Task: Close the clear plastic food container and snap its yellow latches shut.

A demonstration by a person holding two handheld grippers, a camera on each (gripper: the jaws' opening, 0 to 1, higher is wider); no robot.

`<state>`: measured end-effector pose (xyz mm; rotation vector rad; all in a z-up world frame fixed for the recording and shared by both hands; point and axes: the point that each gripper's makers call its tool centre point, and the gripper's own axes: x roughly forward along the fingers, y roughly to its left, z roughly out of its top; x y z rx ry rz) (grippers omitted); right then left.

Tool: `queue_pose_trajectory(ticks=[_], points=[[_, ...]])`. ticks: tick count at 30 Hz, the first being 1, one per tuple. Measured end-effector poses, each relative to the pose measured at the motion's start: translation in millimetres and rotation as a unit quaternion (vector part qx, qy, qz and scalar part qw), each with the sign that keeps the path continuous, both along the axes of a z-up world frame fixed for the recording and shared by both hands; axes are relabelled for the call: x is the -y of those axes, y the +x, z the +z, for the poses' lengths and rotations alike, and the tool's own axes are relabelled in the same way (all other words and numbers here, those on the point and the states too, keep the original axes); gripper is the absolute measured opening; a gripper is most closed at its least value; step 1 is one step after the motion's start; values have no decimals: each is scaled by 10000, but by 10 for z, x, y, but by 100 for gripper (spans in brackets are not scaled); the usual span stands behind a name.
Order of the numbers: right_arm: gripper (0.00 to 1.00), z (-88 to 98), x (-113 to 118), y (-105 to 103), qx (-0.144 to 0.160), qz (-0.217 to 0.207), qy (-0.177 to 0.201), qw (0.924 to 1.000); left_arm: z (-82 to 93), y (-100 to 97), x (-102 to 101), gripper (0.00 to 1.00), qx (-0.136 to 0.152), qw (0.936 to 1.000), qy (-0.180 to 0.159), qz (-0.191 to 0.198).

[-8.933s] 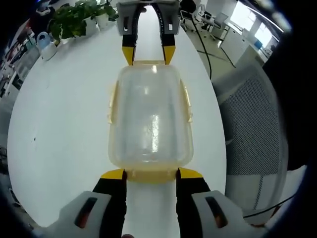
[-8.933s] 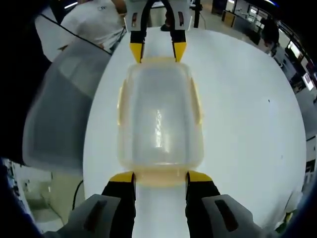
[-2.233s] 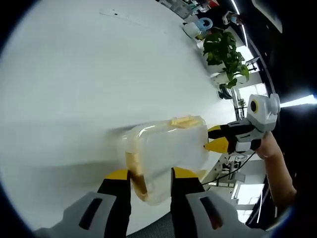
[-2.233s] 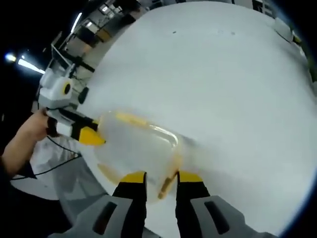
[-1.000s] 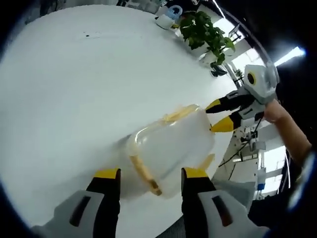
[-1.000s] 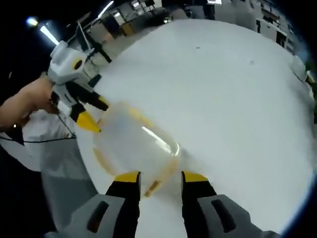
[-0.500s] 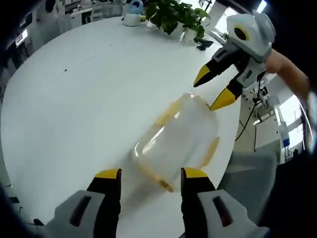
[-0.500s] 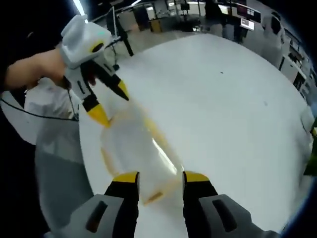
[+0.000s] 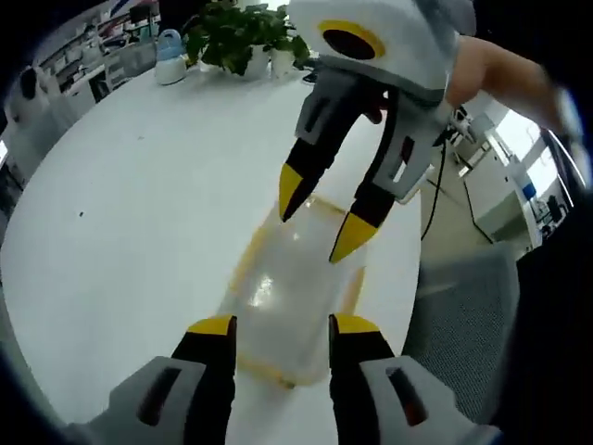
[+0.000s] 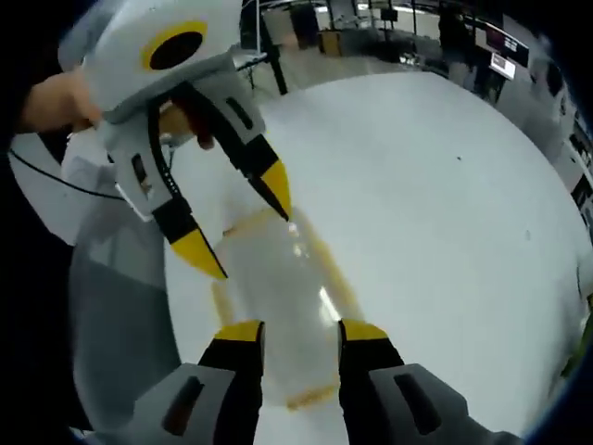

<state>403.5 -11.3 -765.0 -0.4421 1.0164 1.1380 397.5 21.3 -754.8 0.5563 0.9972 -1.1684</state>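
Container (image 9: 295,301) lies on the white table (image 9: 139,204) near its edge, between both grippers. Left gripper (image 9: 275,324) and right gripper (image 10: 292,331) hover spread, grasping nothing. An uneven press could skid it off, leaving yellow latches (image 10: 310,397) unsnapped.

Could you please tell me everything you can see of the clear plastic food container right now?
The food container is a rounded rectangular box of clear, slightly cloudy plastic with yellow latches along its sides. Its lid is on. It lies flat on the white table near the edge. The left gripper and right gripper, both open, point at its opposite ends from above; whether their tips touch it cannot be told.
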Motion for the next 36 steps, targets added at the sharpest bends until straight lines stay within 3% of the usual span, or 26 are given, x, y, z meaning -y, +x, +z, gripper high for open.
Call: queue_pose_trajectory(ticks=[12, 14, 19, 24, 30, 33, 36], points=[[27, -48, -73, -51, 36, 206, -44, 9998, -243, -64, 63, 31, 39, 9999, 117, -92], [27, -54, -70, -51, 43, 214, -93, 9997, -209, -34, 108, 30, 91, 9999, 2, -125], [28, -67, -71, 29, 182, 226, -109, 9995, -207, -122, 110, 37, 21, 9991, 74, -408], [31, -47, -89, 155, 383, 149, -93, 9991, -231, -219, 101, 45, 250, 9945, 344, -961], [45, -113, -108, 191, 424, 167, -160, 9988, -250, -343, 102, 59, 251, 9887, 619, -1341], [45, -112, -110, 194, 410, 214, -145, 9988, -282, -325, 81, 59, 557, 9829, 841, -1538], [45, -111, -85, 191, 390, 253, -175, 9988, -292, -320, 87, 58, 607, 9832, 855, -1497]])
